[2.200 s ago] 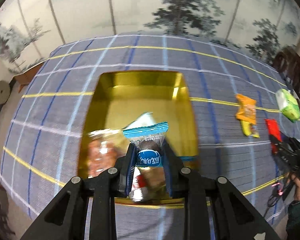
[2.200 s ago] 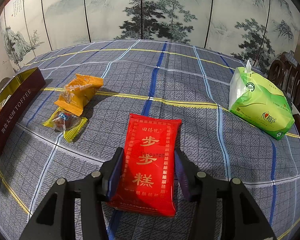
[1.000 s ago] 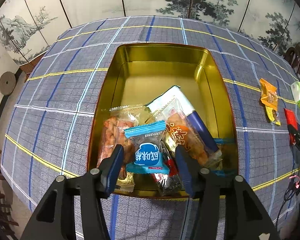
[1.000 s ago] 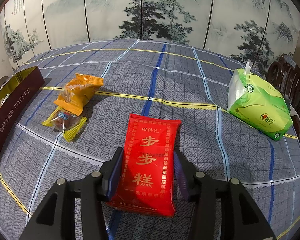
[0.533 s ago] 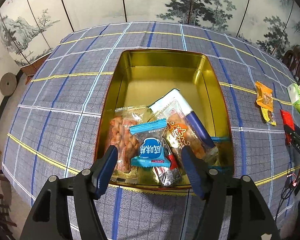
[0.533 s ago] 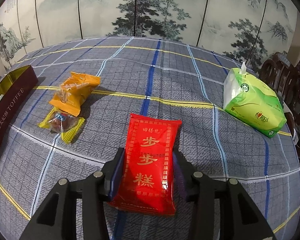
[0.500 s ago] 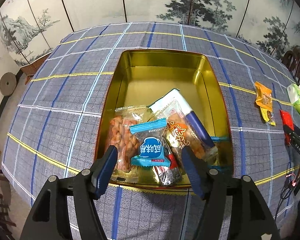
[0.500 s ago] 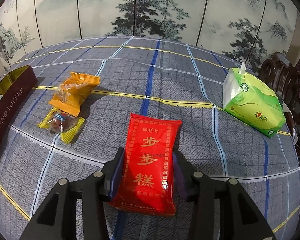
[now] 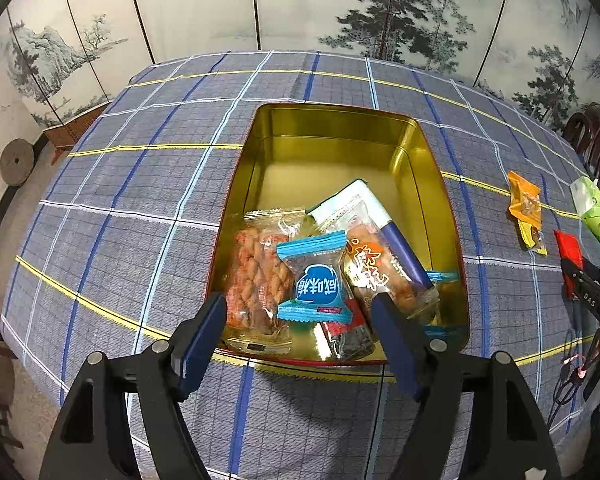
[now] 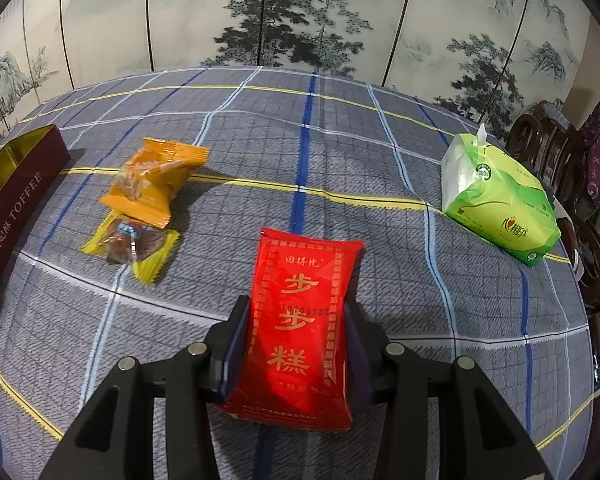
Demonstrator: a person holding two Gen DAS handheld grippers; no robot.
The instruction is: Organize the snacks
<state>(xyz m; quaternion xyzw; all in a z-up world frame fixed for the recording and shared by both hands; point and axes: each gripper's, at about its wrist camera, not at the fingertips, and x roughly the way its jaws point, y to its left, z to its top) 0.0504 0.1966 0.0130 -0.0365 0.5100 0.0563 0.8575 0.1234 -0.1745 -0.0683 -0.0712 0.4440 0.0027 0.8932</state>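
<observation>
A gold tin (image 9: pixel 332 132) holds several snack packets, among them a blue-and-clear one (image 9: pixel 316 284) on top. My left gripper (image 9: pixel 300 328) is open and empty above the tin's near edge. My right gripper (image 10: pixel 296 324) is shut on a red snack packet (image 10: pixel 300 312) and holds it just above the cloth. An orange packet (image 10: pixel 152 184) and a small yellow-edged candy (image 10: pixel 132 244) lie to its left. The tin's maroon side (image 10: pixel 12 208) shows at the far left. The right gripper (image 9: pixel 592 288) also shows in the left wrist view.
The table has a blue checked cloth (image 9: pixel 140 184). A green tissue pack (image 10: pixel 496 200) lies at the right, near dark wooden chairs (image 10: pixel 556 148). A painted folding screen (image 10: pixel 300 12) stands behind the table.
My left gripper let go of the blue-and-clear packet into the tin, opened wide and drew back upward. My right gripper has closed on the red packet and lifted it slightly.
</observation>
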